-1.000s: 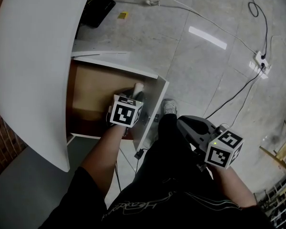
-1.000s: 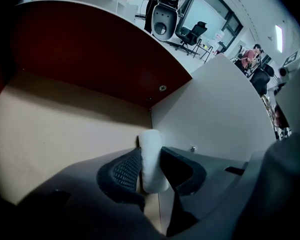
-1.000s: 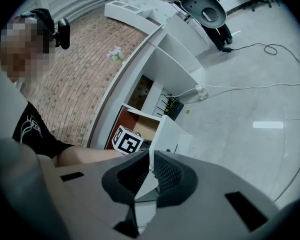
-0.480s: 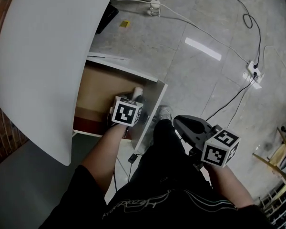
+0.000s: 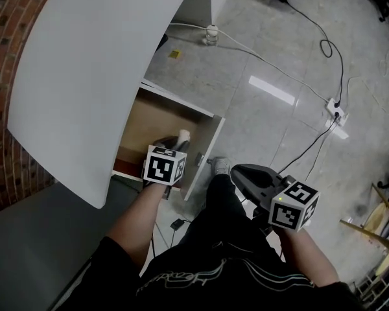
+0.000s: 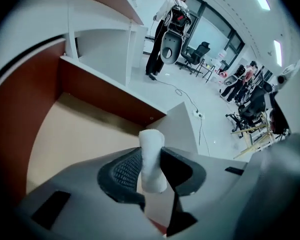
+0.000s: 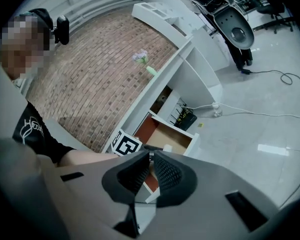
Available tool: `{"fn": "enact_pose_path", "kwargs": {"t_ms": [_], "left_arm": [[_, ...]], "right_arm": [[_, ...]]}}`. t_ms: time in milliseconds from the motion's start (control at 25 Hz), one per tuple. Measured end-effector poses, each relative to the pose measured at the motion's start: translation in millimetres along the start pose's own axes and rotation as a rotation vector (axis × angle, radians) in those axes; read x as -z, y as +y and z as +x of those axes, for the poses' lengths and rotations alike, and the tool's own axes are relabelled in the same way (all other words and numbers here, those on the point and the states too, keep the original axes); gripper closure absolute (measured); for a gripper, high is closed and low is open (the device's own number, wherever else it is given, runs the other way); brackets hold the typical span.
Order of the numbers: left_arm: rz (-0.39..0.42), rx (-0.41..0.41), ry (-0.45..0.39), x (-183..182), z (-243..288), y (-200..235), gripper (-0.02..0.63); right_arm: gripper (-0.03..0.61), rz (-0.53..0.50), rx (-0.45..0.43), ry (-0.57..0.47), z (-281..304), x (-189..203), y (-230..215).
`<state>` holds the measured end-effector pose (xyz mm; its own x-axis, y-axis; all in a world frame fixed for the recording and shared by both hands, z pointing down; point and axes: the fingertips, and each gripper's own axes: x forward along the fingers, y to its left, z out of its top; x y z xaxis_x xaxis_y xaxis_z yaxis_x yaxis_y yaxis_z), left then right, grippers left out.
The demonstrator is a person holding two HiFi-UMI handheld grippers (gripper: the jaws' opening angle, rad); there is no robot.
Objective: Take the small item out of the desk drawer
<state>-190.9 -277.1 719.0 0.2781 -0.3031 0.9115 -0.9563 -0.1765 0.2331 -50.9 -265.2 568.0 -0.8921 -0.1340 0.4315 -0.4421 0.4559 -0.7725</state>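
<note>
The small item (image 6: 151, 159) is a short white cylinder, upright between the pads of my left gripper (image 6: 151, 173), which is shut on it. In the head view the left gripper (image 5: 175, 141) hangs over the front end of the open desk drawer (image 5: 152, 115), with the white item (image 5: 183, 135) sticking out past its tip. The drawer's tan floor (image 6: 75, 129) lies bare below. My right gripper (image 5: 243, 173) is shut on nothing, held over the person's lap to the right of the drawer's front panel (image 5: 204, 154). From the right gripper (image 7: 151, 171) I see the drawer (image 7: 172, 136).
A curved white desk top (image 5: 97, 76) overhangs the drawer's left side, with a brick wall (image 5: 13, 37) behind. Cables and a power strip (image 5: 334, 112) lie on the tiled floor. The person's black-clad legs fill the lower head view. Office chairs (image 6: 195, 54) stand far off.
The head view has swung, so desk and drawer sit higher and further right in frame. My left gripper keeps its hold on the white item over the drawer's front. The right gripper stays put.
</note>
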Motion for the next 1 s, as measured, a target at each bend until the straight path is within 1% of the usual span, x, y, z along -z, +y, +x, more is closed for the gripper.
{"fn": "enact_pose_path", "kwargs": {"t_ms": [120,280,440,480,560,680,880,1000], "left_arm": [[0.005,0.016,-0.052,-5.9,-36.5,-17.2,0.476],[0.003,0.082,-0.104,-10.1,-90.1,-44.5,0.476],[-0.055,0.149,-0.199,-14.3,-156.7,-70.5,0.476],[-0.073,0.167,-0.222,-14.5,-175.1,-77.8,0.476],[-0.107,0.207,-0.269,-12.7,-213.2,-94.4,0.476],[-0.123,0.266,-0.351,-6.4,-272.9,-121.6,0.476],[-0.116,0.339,-0.477,15.1,-368.3,-163.2,0.476],[-0.082,0.367,-0.538,31.7,-422.1,-189.4,0.476]], "right_arm": [[0.522,-0.041,-0.005,-0.017,-16.0,-1.5,24.4],[0.522,-0.071,-0.007,-0.07,-38.8,-2.2,58.9],[0.522,-0.036,-0.047,-0.166,-68.8,-10.4,99.7],[0.522,-0.045,-0.05,-0.18,-76.9,-12.3,111.2],[0.522,-0.103,-0.042,-0.178,-92.3,-11.4,136.6],[0.522,-0.2,-0.037,-0.172,-114.0,-5.8,179.4],[0.522,-0.3,-0.066,-0.223,-146.2,0.4,255.8],[0.522,-0.36,-0.092,-0.256,-164.3,4.6,301.2]]}}
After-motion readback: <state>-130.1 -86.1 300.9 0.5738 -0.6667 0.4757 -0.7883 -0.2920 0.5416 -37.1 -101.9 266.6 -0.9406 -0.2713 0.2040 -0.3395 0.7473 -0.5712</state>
